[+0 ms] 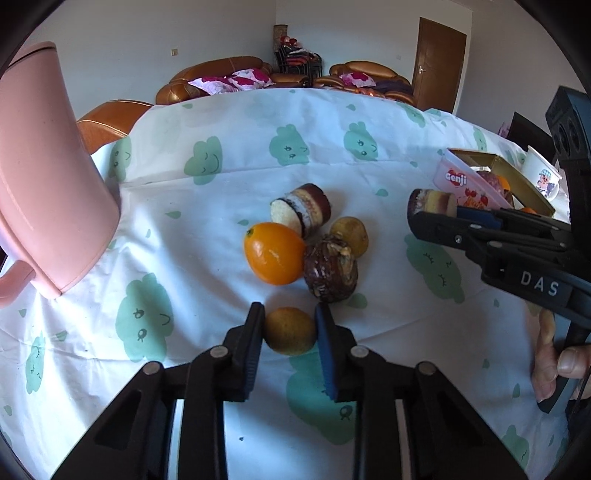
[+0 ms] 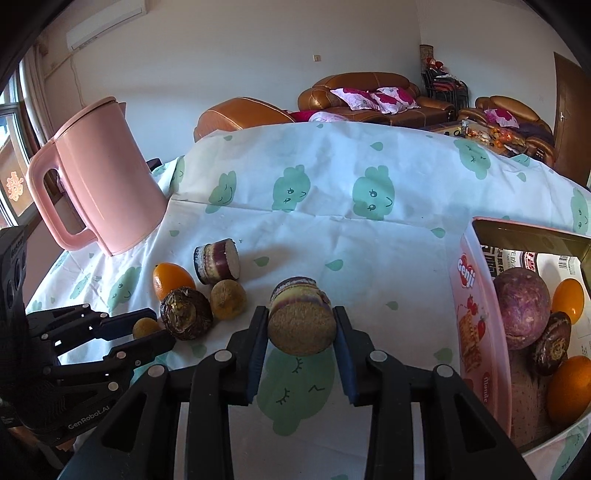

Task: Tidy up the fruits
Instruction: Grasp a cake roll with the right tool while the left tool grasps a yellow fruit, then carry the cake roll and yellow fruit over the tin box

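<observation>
Home living rm: brown leather sofas [image 2: 373,92] w/ floral cushions [image 2: 376,98], wall AC unit [image 2: 107,24], wooden door [image 1: 439,62], table under cartoon-print cloth [image 2: 332,229], pink kettle [image 2: 96,177].

A small brownish-yellow fruit [image 1: 290,331] is held between the left gripper's [image 1: 290,325] fingers, low over the cloth. A cut purple-banded cylinder piece [image 2: 301,321] is clamped in the right gripper [image 2: 301,325]. On the cloth are grouped an orange fruit [image 1: 274,253], a second cut piece [image 1: 301,209], a dark brown round fruit [image 1: 331,268] and a yellowish fruit [image 1: 351,234]. More fruits are seen in the pink box [image 2: 476,314].
</observation>
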Action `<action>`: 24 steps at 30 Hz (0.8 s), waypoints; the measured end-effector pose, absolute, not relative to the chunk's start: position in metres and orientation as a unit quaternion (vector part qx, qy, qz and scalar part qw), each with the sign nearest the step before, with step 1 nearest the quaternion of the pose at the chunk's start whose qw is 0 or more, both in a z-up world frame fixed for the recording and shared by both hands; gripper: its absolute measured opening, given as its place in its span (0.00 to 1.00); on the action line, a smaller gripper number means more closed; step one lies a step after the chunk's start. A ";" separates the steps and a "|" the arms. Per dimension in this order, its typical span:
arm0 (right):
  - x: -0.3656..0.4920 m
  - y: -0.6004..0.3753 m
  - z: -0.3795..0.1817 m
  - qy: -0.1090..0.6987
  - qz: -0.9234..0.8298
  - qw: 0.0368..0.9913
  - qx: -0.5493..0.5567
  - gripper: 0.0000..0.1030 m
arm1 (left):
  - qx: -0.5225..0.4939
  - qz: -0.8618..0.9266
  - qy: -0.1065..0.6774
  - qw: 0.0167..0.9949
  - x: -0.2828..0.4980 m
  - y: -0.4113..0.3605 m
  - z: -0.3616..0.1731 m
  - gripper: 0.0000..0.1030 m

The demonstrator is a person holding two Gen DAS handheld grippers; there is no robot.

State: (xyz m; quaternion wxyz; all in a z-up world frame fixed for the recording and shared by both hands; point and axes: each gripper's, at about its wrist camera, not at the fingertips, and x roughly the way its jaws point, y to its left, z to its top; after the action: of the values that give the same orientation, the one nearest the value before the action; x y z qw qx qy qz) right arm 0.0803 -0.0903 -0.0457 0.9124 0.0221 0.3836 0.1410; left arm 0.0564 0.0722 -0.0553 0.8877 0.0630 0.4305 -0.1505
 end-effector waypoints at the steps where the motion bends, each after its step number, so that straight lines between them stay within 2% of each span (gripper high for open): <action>1: 0.077 -0.090 -0.044 0.376 0.140 0.916 0.020 0.35 | 0.055 -0.153 0.427 0.890 0.057 0.074 -0.053 0.29; 12: 0.042 -0.090 -0.020 0.292 0.109 0.950 -0.018 0.35 | -0.061 -0.110 0.265 0.956 0.041 0.114 -0.004 0.29; 24: 0.029 -0.099 -0.017 0.276 0.092 0.956 -0.038 0.35 | -0.050 -0.062 0.251 0.965 0.043 0.095 -0.014 0.29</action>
State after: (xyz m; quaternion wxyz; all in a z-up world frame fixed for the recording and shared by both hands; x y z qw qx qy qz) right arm 0.0294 -0.0992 -0.0168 0.9559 -0.0381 0.2760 0.0925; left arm 0.0430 0.0949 -0.0138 0.9648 -0.0497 0.2509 -0.0617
